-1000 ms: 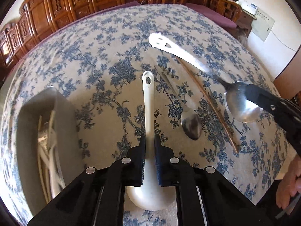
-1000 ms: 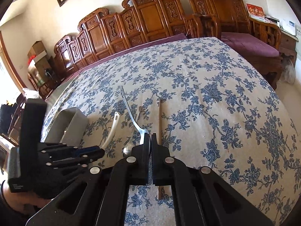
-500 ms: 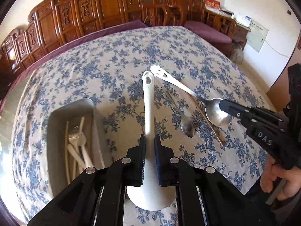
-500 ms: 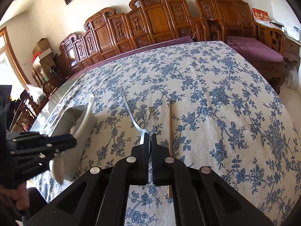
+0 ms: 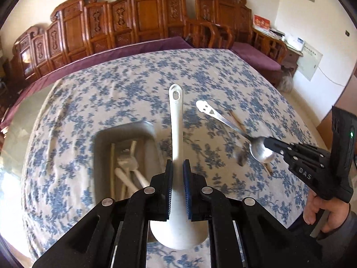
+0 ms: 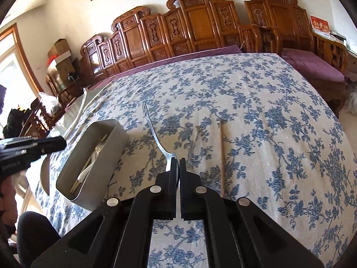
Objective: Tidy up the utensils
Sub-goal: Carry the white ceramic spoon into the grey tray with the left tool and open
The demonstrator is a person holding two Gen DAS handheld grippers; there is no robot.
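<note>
Since a second ago both utensils have been lifted off the cloth and carried toward the grey bin [image 5: 125,134], which now sits far closer beneath the left view. The white ladle [image 5: 176,134] is pinched by its handle just above the bowl in the left tool [image 5: 177,185], jaws closed down to the handle's width, handle pointing away and the bowl hanging near the camera; it is held just right of the bin's rim, probably so it can be swung over and dropped in lengthwise. The steel spoon [image 6: 156,134] is clamped at its bowl by the right tool [image 6: 178,178], jaws almost fully together, the handle sticking up and forward, clear of the floral worktop [image 6: 256,122]. Inside the bin white spoons and chopsticks [image 5: 112,169] are already laid along its length, which suggests why both pieces are being carried end-on. A smaller spoon [image 5: 239,156], blurred, and one loose chopstick [image 6: 221,151] are left lying on the cloth, well apart from the bin
</note>
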